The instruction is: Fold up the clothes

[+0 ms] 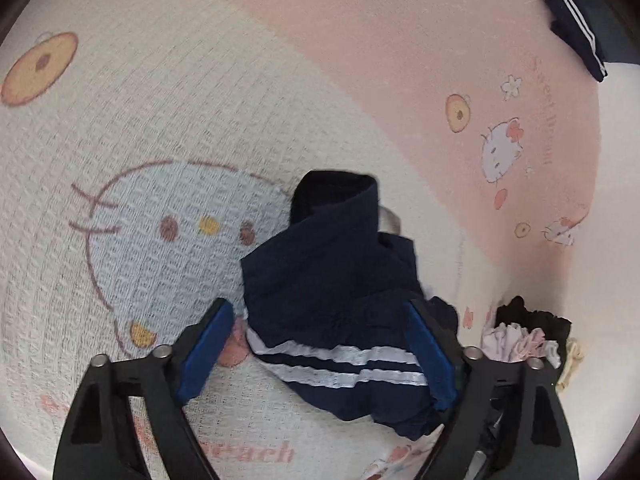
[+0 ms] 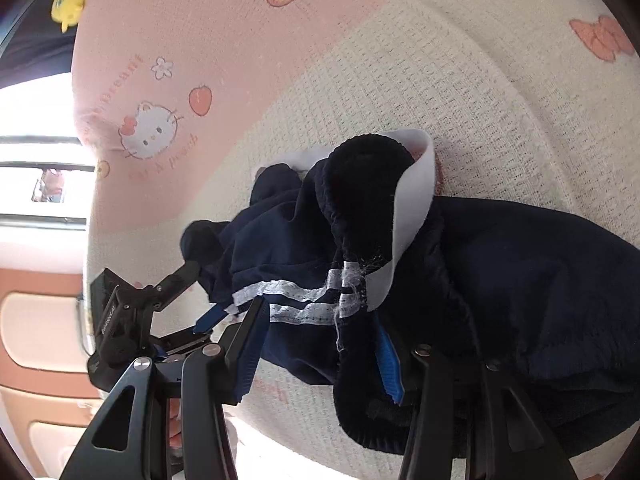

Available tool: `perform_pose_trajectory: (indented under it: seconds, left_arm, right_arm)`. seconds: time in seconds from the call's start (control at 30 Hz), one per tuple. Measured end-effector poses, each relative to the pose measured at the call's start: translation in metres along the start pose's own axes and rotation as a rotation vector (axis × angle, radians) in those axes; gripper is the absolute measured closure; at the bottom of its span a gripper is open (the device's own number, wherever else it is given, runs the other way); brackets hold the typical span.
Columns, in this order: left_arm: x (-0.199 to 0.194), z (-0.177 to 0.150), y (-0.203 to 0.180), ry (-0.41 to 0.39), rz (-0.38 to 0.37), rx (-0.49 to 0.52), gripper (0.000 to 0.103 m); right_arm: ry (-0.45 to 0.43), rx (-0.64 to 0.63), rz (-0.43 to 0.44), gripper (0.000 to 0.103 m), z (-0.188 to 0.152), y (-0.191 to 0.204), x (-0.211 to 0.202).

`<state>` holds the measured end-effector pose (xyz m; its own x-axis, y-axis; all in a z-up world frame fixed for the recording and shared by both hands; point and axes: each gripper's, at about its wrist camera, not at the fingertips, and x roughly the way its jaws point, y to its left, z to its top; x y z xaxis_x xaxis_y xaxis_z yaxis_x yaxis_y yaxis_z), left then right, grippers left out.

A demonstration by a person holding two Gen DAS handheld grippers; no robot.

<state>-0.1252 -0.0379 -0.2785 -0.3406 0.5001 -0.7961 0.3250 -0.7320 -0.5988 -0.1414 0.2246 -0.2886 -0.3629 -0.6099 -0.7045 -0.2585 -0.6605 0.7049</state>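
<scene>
A crumpled navy garment [image 1: 320, 276] with two white stripes lies on the cat-print blanket [image 1: 160, 120]. My left gripper [image 1: 320, 308] stands open astride its striped end; the left pad is clear of the cloth and the right pad touches its edge. In the right wrist view the same garment [image 2: 520, 280] shows a white inner band [image 2: 416, 200] and a dark elastic waistband. My right gripper [image 2: 320, 320] has the cloth between its jaws, draped over the right pad, with blanket showing beside the left pad, so it reads as open. The left gripper [image 2: 200, 292] appears there, open.
A folded navy garment [image 1: 576, 24] with white stripes lies at the far right corner. A small heap of black and pale clothes [image 1: 528, 336] sits at the right. A yellow plush toy [image 2: 70, 0] lies at the blanket's far left, with a window [image 2: 40, 184] past the bed's edge.
</scene>
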Motion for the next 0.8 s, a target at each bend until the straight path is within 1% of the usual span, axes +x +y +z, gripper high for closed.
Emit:
perform_pose_trajectory:
  seconds: [0.03, 0.07, 0.1, 0.23, 0.37, 0.4, 0.47, 0.5, 0.53, 0.6, 0.67, 0.73, 0.77, 0.8]
  left_arm:
    - [0.0, -0.004, -0.002, -0.011, 0.016, 0.021, 0.03]
    - [-0.001, -0.009, -0.004, -0.022, 0.033, 0.044, 0.032]
    - [0.001, -0.014, -0.008, -0.013, 0.04, 0.066, 0.032]
    - [0.009, -0.034, -0.018, 0.04, 0.029, 0.09, 0.032]
    - [0.013, -0.041, -0.029, 0.012, 0.074, 0.14, 0.032]
    - [0.014, -0.042, -0.031, 0.004, 0.083, 0.149, 0.032]
    - [0.018, -0.042, -0.038, -0.001, 0.1, 0.159, 0.033]
    - [0.019, -0.042, -0.04, -0.007, 0.109, 0.168, 0.037]
    - [0.02, -0.042, -0.043, -0.013, 0.118, 0.176, 0.052]
    - [0.026, -0.043, -0.048, -0.01, 0.175, 0.199, 0.063]
    - [0.028, -0.044, -0.056, -0.02, 0.222, 0.241, 0.064]
    - [0.031, -0.046, -0.064, -0.022, 0.258, 0.285, 0.072]
    - [0.032, -0.047, -0.067, -0.024, 0.27, 0.299, 0.073]
    - [0.032, -0.047, -0.069, -0.025, 0.282, 0.312, 0.076]
  right_arm:
    - [-0.003, -0.023, -0.017, 0.054, 0.0, 0.003, 0.002]
    - [-0.008, -0.048, -0.033, 0.054, -0.001, 0.005, 0.003]
    - [-0.012, -0.07, -0.047, 0.054, -0.001, 0.008, 0.004]
    - [-0.028, -0.108, -0.082, 0.054, -0.003, 0.014, 0.009]
    - [-0.037, -0.115, -0.087, 0.055, -0.003, 0.014, 0.012]
    - [-0.038, -0.119, -0.097, 0.058, -0.003, 0.015, 0.012]
    - [-0.037, -0.126, -0.121, 0.069, -0.003, 0.015, 0.014]
    - [-0.035, -0.127, -0.126, 0.071, -0.002, 0.014, 0.014]
    - [-0.034, -0.127, -0.131, 0.074, -0.002, 0.014, 0.014]
    - [-0.03, -0.133, -0.142, 0.074, -0.001, 0.014, 0.015]
    - [-0.026, -0.154, -0.16, 0.078, 0.0, 0.017, 0.016]
    - [-0.023, -0.186, -0.197, 0.079, -0.001, 0.022, 0.018]
    - [-0.022, -0.204, -0.217, 0.08, -0.001, 0.026, 0.019]
    - [-0.022, -0.221, -0.235, 0.08, -0.001, 0.029, 0.02]
